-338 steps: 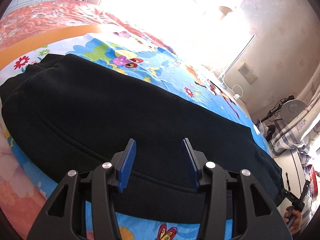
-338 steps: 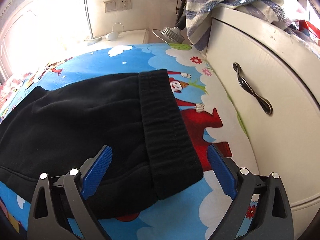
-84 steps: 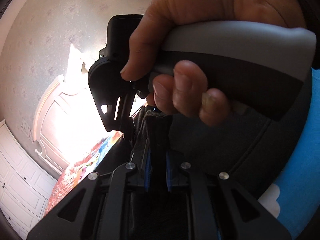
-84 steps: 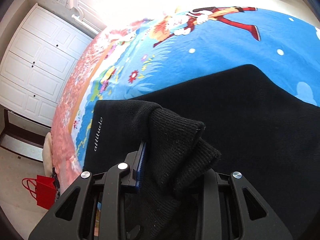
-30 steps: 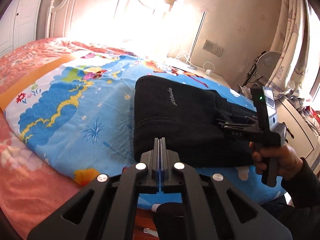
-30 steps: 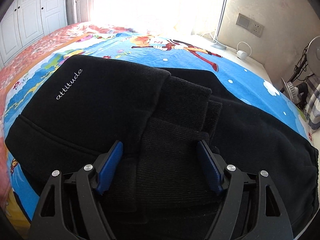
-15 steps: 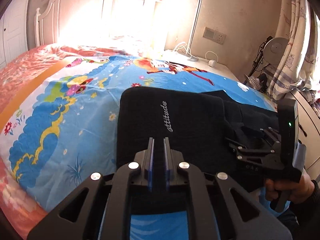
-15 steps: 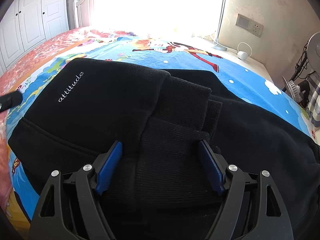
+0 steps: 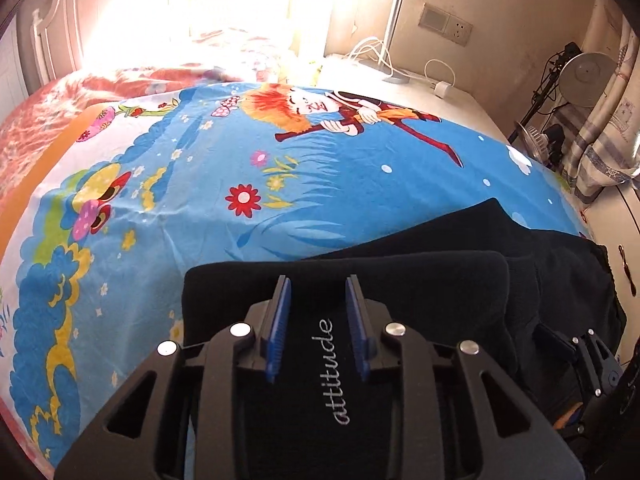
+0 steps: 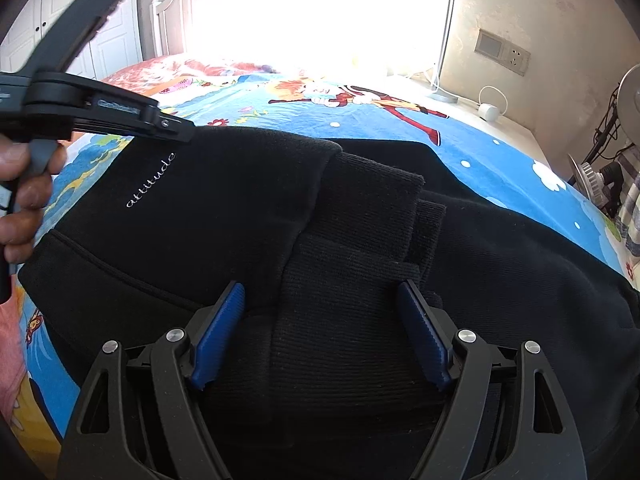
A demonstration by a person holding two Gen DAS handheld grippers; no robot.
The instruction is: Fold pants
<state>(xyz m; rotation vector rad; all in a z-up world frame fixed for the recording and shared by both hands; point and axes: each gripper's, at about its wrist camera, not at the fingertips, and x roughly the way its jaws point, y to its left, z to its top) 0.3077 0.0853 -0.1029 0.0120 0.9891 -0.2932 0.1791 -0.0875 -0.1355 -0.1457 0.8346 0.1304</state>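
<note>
The black pants (image 10: 224,208) lie folded over on the blue cartoon bedsheet (image 9: 320,184), with white "attitude" lettering (image 9: 336,372) on the top layer and the ribbed cuffs (image 10: 352,300) lying across the middle. My left gripper (image 9: 316,292) is open, low over the folded left part, with the lettering between its fingers; it also shows in the right wrist view (image 10: 176,128), held by a hand. My right gripper (image 10: 320,308) is open wide over the ribbed cuffs, holding nothing; its tip shows in the left wrist view (image 9: 576,356).
A white nightstand (image 9: 404,84) with a charger and cables stands beyond the bed, below a wall socket (image 9: 444,24). A fan (image 9: 588,80) and a striped cloth (image 9: 600,160) are at the right. An orange-red blanket (image 9: 36,120) lies at the left, the headboard (image 10: 172,20) behind.
My left gripper has moved in over the pants' lettered part and opened from almost shut. My right gripper has stayed open over the cuffs.
</note>
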